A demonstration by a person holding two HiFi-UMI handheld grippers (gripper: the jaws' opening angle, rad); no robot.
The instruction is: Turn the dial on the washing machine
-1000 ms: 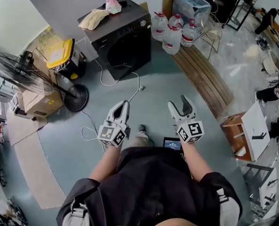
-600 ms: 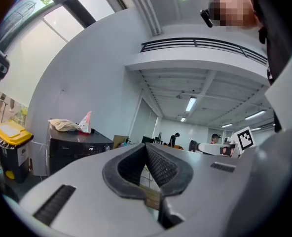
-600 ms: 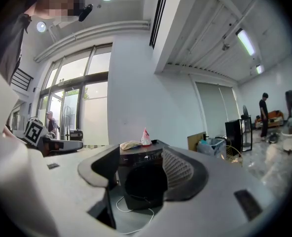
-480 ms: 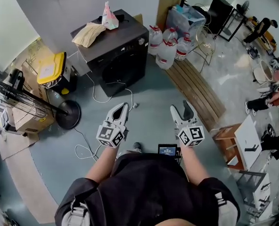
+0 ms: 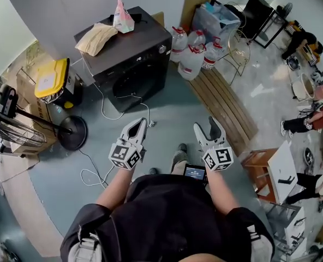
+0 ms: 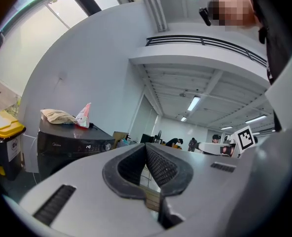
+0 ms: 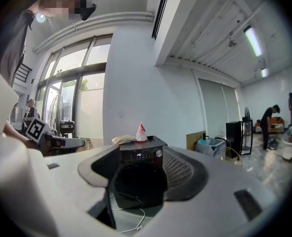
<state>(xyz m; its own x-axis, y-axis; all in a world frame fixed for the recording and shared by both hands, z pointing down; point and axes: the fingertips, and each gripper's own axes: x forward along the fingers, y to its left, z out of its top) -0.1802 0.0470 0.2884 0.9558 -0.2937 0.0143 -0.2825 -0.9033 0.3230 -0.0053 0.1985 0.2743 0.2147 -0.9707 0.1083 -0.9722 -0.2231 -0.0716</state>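
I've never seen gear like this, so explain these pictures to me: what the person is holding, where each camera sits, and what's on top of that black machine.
There is no robot here. A person holds a hand tool with tongs in each hand. The overhead picture comes from a camera on the person's head, looking down at the left tongs and right tongs. The other two pictures come from cameras riding on each tool, looking along its tongs. The left tongs are closed on nothing. The right tongs are open and empty, with the black washing machine framed between them, some way ahead across the floor. Its dial sits at the front panel's right end. On top lie a tan bundle and a pink-and-white packet.
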